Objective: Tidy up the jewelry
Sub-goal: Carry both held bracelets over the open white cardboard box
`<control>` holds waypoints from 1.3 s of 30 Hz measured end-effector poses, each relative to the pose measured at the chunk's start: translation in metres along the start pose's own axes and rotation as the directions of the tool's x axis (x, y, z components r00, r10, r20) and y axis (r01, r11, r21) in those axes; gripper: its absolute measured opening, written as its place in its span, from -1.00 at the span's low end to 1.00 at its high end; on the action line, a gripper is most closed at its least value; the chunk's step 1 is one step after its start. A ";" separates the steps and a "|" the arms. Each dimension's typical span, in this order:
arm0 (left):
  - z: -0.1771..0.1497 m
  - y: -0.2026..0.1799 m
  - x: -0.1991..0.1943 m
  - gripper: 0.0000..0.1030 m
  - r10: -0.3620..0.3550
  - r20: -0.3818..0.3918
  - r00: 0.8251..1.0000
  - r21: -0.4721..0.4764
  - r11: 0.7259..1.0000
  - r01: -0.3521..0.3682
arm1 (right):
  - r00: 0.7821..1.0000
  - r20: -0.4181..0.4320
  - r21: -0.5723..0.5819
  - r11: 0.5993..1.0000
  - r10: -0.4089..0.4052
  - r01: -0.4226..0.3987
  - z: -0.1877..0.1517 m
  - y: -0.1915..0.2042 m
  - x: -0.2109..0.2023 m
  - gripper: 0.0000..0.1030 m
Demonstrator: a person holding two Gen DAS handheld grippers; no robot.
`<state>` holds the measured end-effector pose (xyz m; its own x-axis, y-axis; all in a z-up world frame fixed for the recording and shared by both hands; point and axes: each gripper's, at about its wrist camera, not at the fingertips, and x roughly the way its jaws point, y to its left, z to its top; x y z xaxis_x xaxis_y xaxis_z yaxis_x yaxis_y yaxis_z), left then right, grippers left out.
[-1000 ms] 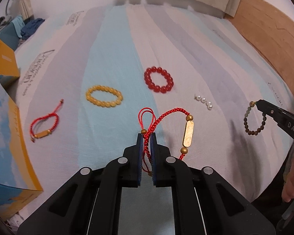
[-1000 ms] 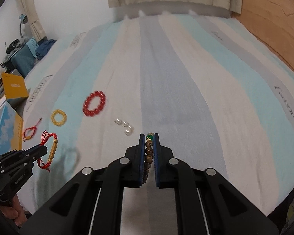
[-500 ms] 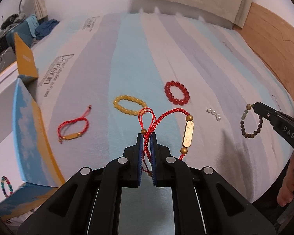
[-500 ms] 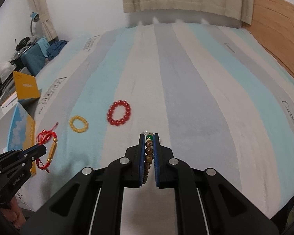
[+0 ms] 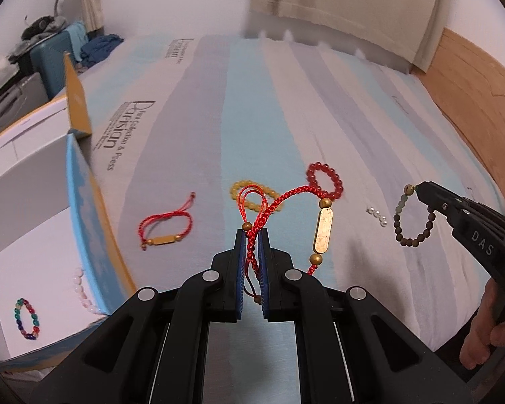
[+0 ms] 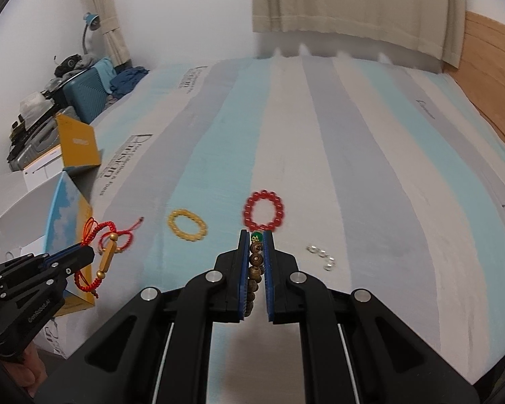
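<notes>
Left claw pinching a red cord bracelet, right claw clamping a brown bead bracelet; dangling loops could snag the box lower left.

Left gripper pinches a red cord bracelet above the striped bed; ahead lie yellow beads and red beads, right gripper dangling a brown bracelet to its right
</notes>
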<state>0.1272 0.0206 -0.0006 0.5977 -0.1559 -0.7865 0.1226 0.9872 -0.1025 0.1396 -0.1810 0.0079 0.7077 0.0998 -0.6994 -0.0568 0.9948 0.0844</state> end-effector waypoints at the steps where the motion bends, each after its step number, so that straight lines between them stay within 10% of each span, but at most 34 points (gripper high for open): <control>1: 0.000 0.003 -0.002 -0.88 0.003 0.002 1.000 -0.005 1.000 -0.003 | 1.000 0.002 -0.003 1.000 0.004 -0.004 0.001 0.003 -0.001 -0.86; 39: -0.035 0.189 -0.104 -0.87 0.226 0.062 0.972 -0.277 0.939 -0.201 | 0.946 -0.002 -0.267 0.912 0.323 -0.312 0.010 0.251 -0.021 -0.86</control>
<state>0.0605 0.2249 0.0406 0.6575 0.0699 -0.7502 -0.2249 0.9685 -0.1069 0.1174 0.0659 0.0514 0.6501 0.4160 -0.6359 -0.4608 0.8812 0.1054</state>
